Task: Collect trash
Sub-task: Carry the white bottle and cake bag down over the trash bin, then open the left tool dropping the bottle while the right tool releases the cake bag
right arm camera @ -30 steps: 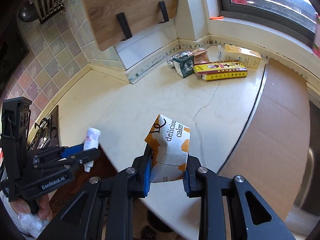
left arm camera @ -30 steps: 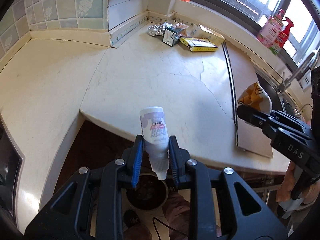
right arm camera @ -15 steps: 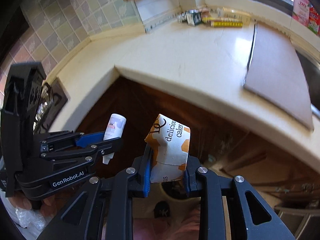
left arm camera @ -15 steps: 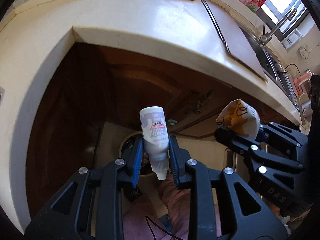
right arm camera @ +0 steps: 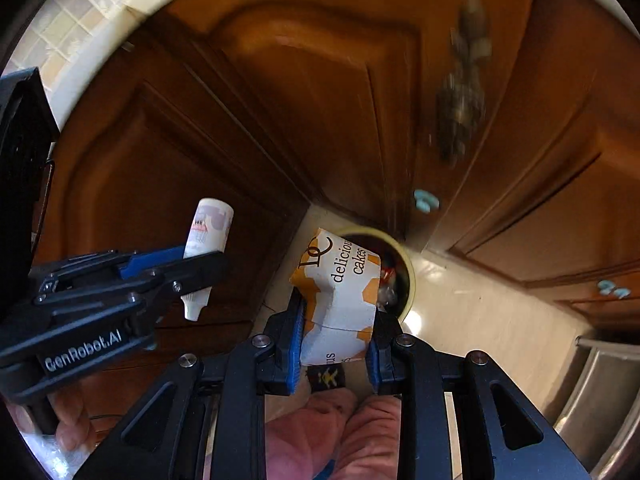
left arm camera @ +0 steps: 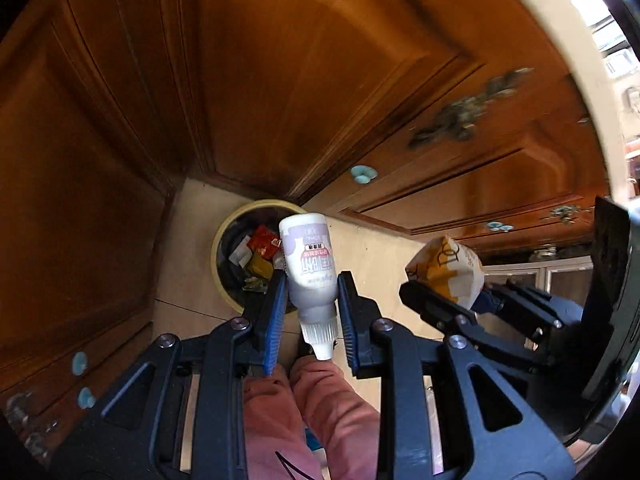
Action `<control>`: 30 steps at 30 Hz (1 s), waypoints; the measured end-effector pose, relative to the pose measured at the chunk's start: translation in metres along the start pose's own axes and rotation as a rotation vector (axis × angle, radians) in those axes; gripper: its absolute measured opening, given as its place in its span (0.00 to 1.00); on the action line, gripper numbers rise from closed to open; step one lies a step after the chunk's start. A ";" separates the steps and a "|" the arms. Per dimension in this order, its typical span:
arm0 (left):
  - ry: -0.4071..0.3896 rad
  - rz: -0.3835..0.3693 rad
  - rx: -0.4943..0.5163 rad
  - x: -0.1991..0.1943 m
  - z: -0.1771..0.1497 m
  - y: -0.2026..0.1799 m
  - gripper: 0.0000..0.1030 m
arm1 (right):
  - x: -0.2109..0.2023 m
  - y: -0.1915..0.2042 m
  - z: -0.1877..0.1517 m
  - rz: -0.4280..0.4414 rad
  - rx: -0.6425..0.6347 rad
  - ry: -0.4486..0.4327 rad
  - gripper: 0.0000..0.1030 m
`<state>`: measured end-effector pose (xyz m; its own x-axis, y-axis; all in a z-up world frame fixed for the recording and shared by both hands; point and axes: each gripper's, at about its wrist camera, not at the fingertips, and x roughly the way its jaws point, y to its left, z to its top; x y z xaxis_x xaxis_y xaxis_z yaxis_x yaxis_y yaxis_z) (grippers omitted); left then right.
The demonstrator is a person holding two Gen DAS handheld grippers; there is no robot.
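My left gripper (left arm camera: 312,300) is shut on a small white bottle (left arm camera: 310,264) with a purple label, held cap toward me above the floor. The bottle also shows in the right wrist view (right arm camera: 206,240). My right gripper (right arm camera: 334,320) is shut on an orange and white cake wrapper (right arm camera: 340,292), which also shows in the left wrist view (left arm camera: 444,268). A round cream-rimmed trash bin (left arm camera: 224,236) stands on the floor below both grippers, with red and yellow wrappers inside. In the right wrist view the bin (right arm camera: 408,272) is partly hidden behind the wrapper.
Brown wooden cabinet doors (left arm camera: 280,80) with pale blue knobs (left arm camera: 362,172) surround the bin on the far side. The cream countertop edge (left arm camera: 576,60) runs overhead at the right. The person's pink-clad legs (left arm camera: 312,408) are below the grippers.
Both grippers have swung down from the countertop toward the floor, still holding the bottle and the wrapper. The trash bin has come into view under them.
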<state>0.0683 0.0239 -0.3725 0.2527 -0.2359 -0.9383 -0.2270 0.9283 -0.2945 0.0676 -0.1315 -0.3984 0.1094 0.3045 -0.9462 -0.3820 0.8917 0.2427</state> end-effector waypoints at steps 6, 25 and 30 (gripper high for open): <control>0.030 0.003 -0.024 0.058 0.006 0.018 0.22 | 0.065 -0.022 -0.009 0.006 0.050 0.043 0.24; 0.105 0.103 -0.022 0.143 0.001 0.042 0.74 | 0.173 -0.057 0.012 0.073 0.091 0.151 0.35; 0.113 0.120 -0.032 0.143 0.005 0.044 0.76 | 0.170 -0.059 0.009 0.074 0.104 0.158 0.35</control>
<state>0.0989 0.0321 -0.5187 0.1148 -0.1565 -0.9810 -0.2792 0.9426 -0.1831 0.1172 -0.1297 -0.5720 -0.0641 0.3210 -0.9449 -0.2855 0.9014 0.3256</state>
